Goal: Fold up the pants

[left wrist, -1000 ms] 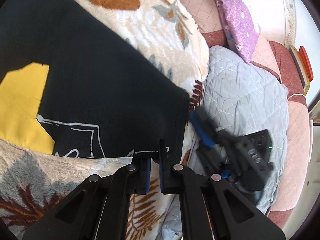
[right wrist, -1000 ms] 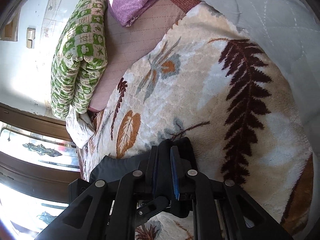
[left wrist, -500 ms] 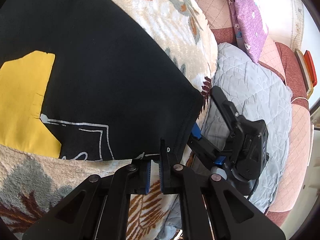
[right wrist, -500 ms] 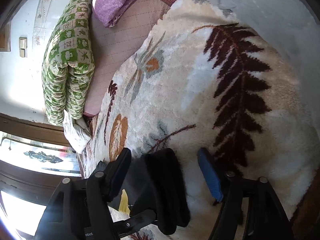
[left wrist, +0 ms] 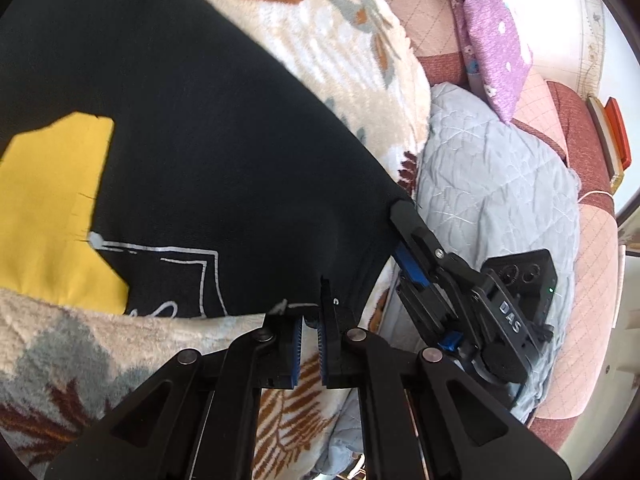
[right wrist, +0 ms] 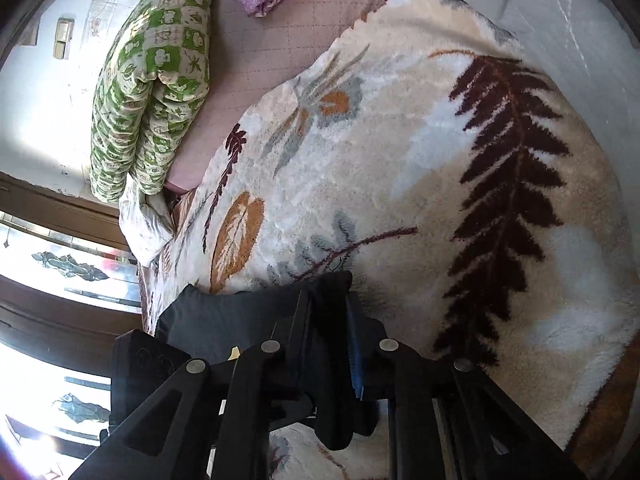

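Observation:
The black pants [left wrist: 192, 152], with a yellow patch and white line print, lie spread on a cream leaf-patterned blanket [left wrist: 328, 32]. My left gripper [left wrist: 312, 320] is shut on the pants' near edge. My right gripper shows in the left wrist view [left wrist: 404, 236], clamped on the same edge at the corner just to the right. In the right wrist view my right gripper [right wrist: 332, 320] is shut on a bunched fold of the black pants [right wrist: 224, 316].
A grey quilted blanket [left wrist: 492, 184] lies right of the pants. A purple pillow [left wrist: 492, 40] and pink sofa cushions [left wrist: 592, 264] are beyond it. A green checked quilt [right wrist: 152, 72] is rolled at the far side near a window.
My right gripper opened half a second ago, then closed again on the pants' corner. The pants' edge has shifted slightly toward the right. My left gripper has kept its grip.

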A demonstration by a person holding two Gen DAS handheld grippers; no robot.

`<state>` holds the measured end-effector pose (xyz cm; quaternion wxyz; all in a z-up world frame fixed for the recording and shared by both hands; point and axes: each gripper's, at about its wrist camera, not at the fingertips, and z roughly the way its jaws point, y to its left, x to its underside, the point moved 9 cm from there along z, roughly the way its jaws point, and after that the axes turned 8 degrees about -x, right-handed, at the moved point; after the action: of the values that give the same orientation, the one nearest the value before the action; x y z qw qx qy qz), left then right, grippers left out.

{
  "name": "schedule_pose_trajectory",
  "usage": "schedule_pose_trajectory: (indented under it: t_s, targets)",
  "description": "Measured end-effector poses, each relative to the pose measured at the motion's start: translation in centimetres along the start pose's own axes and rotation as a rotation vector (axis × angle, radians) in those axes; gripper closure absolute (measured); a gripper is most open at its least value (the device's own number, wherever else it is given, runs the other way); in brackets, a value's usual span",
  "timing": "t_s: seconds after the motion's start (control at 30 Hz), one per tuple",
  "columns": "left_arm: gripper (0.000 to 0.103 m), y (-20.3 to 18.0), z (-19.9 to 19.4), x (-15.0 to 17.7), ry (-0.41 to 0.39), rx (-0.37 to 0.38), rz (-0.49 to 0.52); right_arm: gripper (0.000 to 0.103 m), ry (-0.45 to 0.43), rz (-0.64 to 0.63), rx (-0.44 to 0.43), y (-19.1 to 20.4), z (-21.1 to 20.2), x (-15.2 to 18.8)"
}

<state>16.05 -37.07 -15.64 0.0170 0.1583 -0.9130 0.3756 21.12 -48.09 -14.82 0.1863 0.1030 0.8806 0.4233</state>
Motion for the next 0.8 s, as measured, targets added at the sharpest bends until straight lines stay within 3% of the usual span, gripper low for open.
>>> schedule_pose_trajectory:
  t_s: [0.47,0.8]
  targets:
    - [0.099,1.6,-6.1,-1.5,-0.038,0.067,-0.054,0.091,0.005,-0.092,0.048,7.8,-0.3,1.1]
    - [0.099,7.7,-11.0,-4.5,-0.062,0.104,-0.165,0.092,0.077,-0.135,0.027,14.5,5.5,2.9]
